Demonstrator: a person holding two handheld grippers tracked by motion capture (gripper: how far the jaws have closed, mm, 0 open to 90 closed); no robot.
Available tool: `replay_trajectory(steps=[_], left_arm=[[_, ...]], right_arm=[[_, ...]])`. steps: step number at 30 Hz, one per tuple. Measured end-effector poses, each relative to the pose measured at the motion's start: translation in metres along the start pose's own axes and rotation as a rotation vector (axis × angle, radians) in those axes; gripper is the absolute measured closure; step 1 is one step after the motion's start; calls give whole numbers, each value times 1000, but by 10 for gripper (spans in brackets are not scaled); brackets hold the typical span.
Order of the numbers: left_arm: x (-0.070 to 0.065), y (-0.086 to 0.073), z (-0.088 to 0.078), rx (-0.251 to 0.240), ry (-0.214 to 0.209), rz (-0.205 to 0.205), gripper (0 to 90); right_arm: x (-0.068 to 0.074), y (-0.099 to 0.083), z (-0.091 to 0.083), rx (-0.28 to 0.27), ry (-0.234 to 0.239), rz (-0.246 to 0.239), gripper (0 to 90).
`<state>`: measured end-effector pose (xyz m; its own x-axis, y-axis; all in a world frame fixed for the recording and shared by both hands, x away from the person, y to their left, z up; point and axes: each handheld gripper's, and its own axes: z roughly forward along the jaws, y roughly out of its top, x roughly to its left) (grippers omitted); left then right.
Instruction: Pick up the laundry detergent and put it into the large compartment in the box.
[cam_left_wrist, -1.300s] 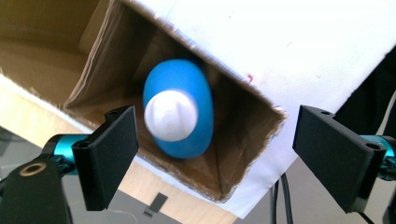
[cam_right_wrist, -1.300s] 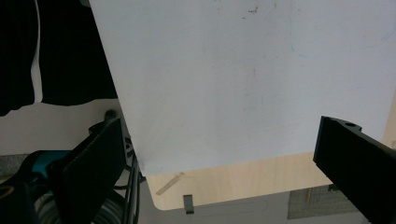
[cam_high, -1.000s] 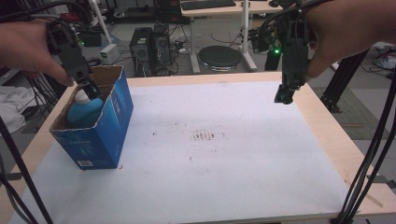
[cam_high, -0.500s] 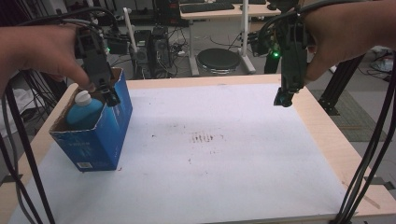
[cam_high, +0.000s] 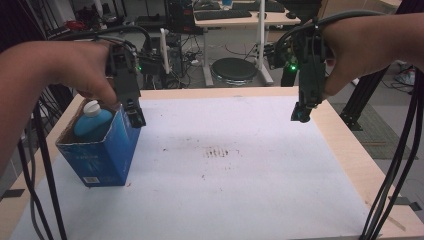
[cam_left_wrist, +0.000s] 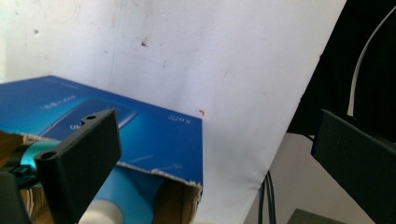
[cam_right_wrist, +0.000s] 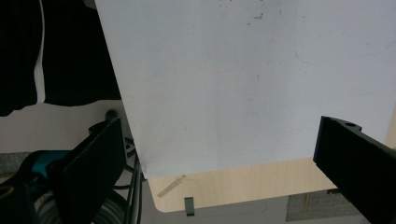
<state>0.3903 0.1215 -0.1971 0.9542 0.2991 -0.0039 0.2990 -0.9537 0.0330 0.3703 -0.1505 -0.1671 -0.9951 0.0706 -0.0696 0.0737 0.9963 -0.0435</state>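
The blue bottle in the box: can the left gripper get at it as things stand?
Probably yes. The blue bottle stands in the open-topped blue box, white cap exposed, and the left gripper hangs open beside the box rim with nothing between.

A glossy blue cardboard box (cam_high: 97, 152), raw brown and rough along its torn rim, is seen holding a smooth blue plastic bottle (cam_high: 92, 125) with a white cap. The pale wooden table (cam_high: 350, 150) is covered by matt, speckled white paper (cam_high: 240, 185).
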Motion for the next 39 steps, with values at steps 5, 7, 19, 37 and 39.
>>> replay_trajectory(steps=[5,7,19,37,39], left_arm=[[-8,15,11,5,-2,57,16],[-8,19,15,5,-6,69,17],[-9,40,34,43,3,104,17],[-10,42,39,44,-6,113,17],[-9,42,39,46,-9,116,17]], right_arm=[[2,2,0,1,-4,-2,18],[3,2,0,1,0,-8,18],[6,-7,-4,-3,-10,-2,18],[3,-12,-4,-6,-10,-5,18],[4,-11,-4,-8,-13,-8,18]])
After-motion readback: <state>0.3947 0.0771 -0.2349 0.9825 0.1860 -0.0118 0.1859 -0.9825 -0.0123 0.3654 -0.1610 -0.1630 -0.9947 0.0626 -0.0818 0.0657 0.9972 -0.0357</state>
